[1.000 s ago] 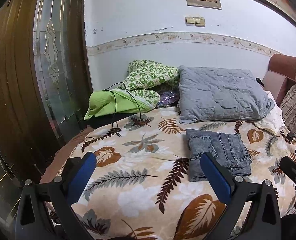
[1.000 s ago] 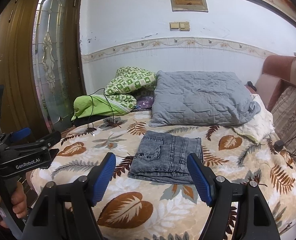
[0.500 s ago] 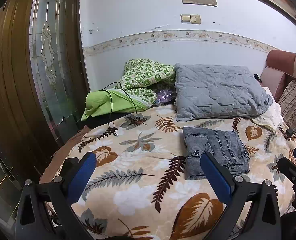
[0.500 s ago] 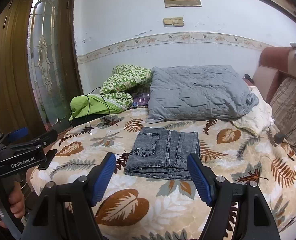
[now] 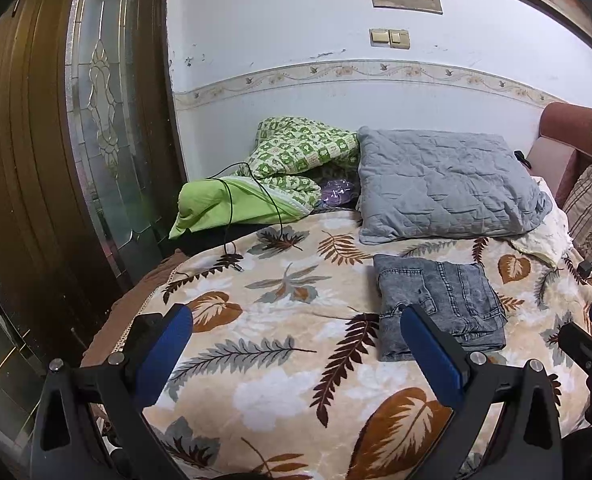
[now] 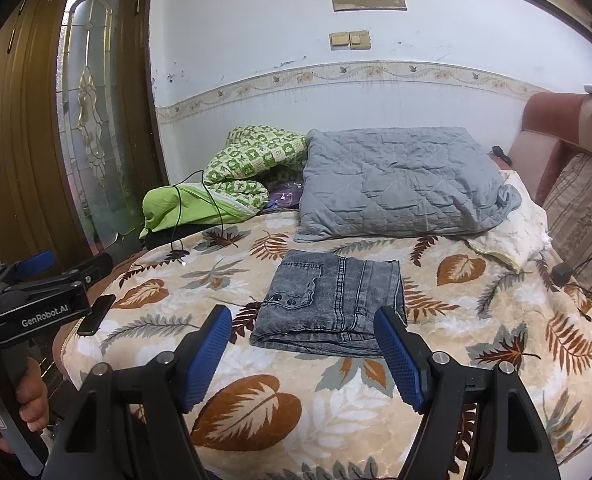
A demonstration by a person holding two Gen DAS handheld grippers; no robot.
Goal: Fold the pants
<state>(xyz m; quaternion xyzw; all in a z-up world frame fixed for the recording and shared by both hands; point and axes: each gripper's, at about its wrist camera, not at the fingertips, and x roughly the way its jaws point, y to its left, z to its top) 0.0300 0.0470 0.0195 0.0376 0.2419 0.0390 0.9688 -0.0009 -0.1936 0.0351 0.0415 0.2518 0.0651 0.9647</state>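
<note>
Grey denim: 1 pair of pants [image 6: 332, 308], folded into a flat rectangle, lies on the leaf-print blanket [image 6: 476, 320] before 1 grey pillow [image 6: 400, 192]. 2 grippers, left gripper [image 5: 296, 344] and right gripper [image 6: 302, 348], hover spread, empty.

Bare leaf-print blanket [image 6: 336, 392] lies open across lower and left frame, up to the folded jeans [image 6: 332, 304] at centre. Behind them the grey pillow [image 6: 400, 192] and green quilt [image 6: 247, 176] block the upper middle. A black cable [image 6: 179, 232] trails upper left. Wooden door [image 6: 27, 128] bounds the left edge; headboard [image 6: 548, 148] the right.
</note>
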